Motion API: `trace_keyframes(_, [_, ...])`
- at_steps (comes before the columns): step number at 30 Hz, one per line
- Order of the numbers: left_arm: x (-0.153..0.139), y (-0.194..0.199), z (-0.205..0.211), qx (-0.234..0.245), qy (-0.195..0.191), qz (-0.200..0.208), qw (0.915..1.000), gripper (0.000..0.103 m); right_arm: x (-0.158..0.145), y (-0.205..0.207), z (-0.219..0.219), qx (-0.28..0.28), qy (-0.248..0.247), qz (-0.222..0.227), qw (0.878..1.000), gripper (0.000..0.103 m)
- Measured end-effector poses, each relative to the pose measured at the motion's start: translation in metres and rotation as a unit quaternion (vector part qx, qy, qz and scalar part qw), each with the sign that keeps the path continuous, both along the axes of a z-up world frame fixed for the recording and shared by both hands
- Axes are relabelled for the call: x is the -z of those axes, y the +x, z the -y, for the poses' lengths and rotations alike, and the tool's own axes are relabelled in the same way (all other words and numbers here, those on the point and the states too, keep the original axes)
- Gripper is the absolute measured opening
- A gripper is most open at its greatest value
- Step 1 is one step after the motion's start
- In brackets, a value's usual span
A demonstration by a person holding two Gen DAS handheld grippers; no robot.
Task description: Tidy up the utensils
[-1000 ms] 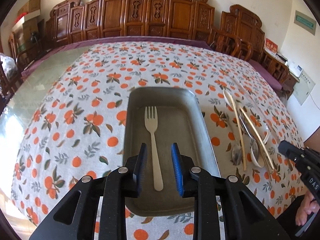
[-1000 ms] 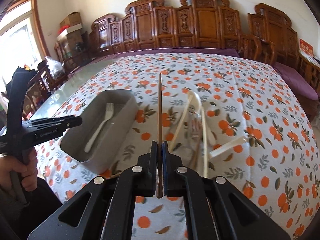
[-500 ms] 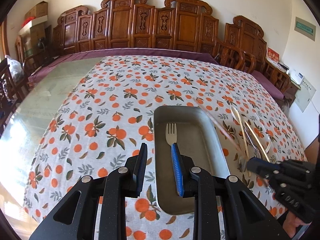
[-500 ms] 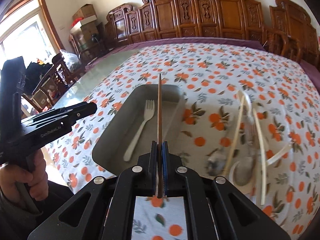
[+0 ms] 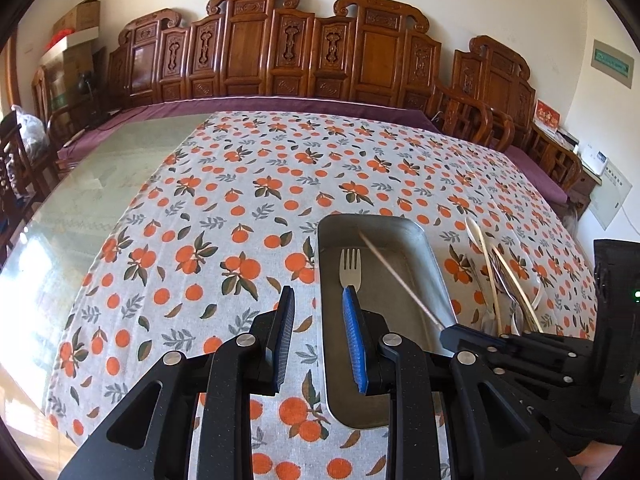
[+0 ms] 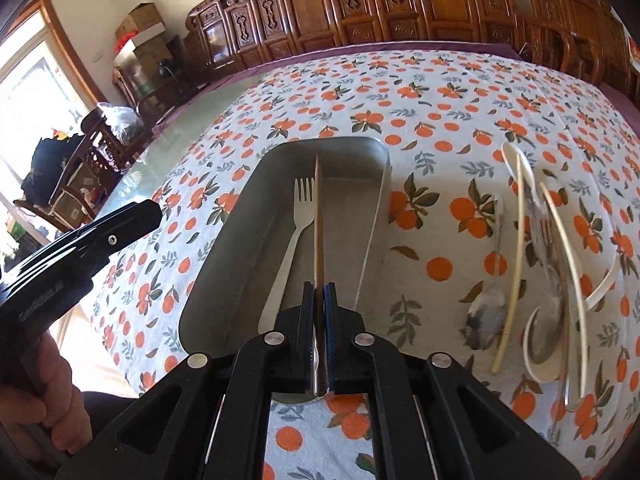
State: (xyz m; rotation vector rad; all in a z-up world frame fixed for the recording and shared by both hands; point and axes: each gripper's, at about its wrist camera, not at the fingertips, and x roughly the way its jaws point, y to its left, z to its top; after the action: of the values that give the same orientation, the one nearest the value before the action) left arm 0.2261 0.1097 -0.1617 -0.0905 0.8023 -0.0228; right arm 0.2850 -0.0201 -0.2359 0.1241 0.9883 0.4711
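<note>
A grey metal tray (image 6: 240, 220) (image 5: 432, 264) lies on the orange-print tablecloth with a pale fork (image 6: 294, 232) (image 5: 349, 268) in it. My right gripper (image 6: 319, 300) (image 5: 448, 330) is shut on a brown chopstick (image 6: 319, 216) (image 5: 396, 276) and holds it lengthwise over the tray, right of the fork. My left gripper (image 5: 318, 336) is open and empty, over the tray's left rim near its front end. A loose pile of utensils (image 6: 536, 264) (image 5: 508, 280), spoons, chopsticks and a fork, lies right of the tray.
Carved wooden chairs (image 5: 280, 52) line the table's far side. Bare glass tabletop (image 5: 80, 184) lies left of the cloth. Boxes (image 6: 140, 32) and more chairs stand at the left.
My right gripper has carried the chopstick left from the pile to over the tray. My left gripper has drawn left, off the fork toward the tray's left rim.
</note>
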Motion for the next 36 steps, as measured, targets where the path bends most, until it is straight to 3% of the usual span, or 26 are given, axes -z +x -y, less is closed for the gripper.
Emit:
trace_keyframes(6, [0.0,0.0,-0.001,0.001,0.001,0.0,1.0,0.023,0.003,0.004,-0.005,-0.003,0.008,-0.001,1.0,0.007])
trace_keyframes(14, [0.002,0.001,0.001,0.004,-0.002,0.0,1.0,0.025,-0.017,-0.002,0.016,-0.016,0.04,0.035,0.998,0.01])
trace_keyframes(22, [0.002,0.002,0.036,0.038,-0.002,0.005,0.9993,0.042,-0.045,0.0,0.099,0.014,-0.015,0.109,0.994,0.01])
trace_keyframes(29, [0.005,0.003,0.067,0.07,0.004,0.004,0.9975,0.048,-0.034,0.012,0.158,0.042,-0.063,0.114,0.991,0.01])
trace_keyframes(32, [0.007,0.004,0.076,0.077,-0.001,0.003,0.997,0.05,-0.023,0.013,0.167,0.047,-0.068,0.112,0.99,0.019])
trace_keyframes(36, [0.007,0.003,0.088,0.086,-0.004,0.007,0.9963,0.067,-0.003,0.016,0.173,0.051,-0.066,0.095,0.992,0.021])
